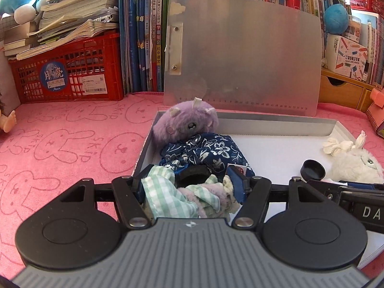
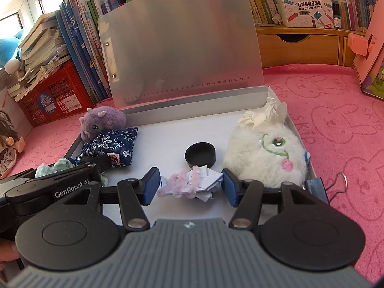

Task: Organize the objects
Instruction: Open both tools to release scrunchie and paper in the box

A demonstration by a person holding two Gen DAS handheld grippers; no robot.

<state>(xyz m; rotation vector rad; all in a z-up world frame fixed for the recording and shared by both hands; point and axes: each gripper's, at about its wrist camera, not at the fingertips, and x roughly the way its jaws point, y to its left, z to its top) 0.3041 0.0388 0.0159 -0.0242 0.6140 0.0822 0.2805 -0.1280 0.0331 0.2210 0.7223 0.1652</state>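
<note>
A shallow white tray (image 1: 276, 122) lies on a pink bunny-print cloth (image 1: 60, 144). At its left end sit a purple plush (image 1: 184, 122) and a blue floral pouch (image 1: 206, 151). A black cap (image 2: 200, 154) and a white plush bunny (image 2: 266, 153) sit to the right. My left gripper (image 1: 189, 187) is shut on a bundle of green checked cloth (image 1: 165, 192) over the tray's near left corner. My right gripper (image 2: 190, 187) is low over the tray's near middle. Its pads press on folded paper wrapped in a pink pipe cleaner (image 2: 192, 182).
A metal clipboard (image 2: 180, 48) stands propped behind the tray. A red crate (image 1: 67, 72) under stacked books stands at the back left, wooden drawers (image 2: 297, 48) at the back right. A doll (image 2: 7, 144) lies left of the tray, a binder clip (image 2: 336, 182) at its right.
</note>
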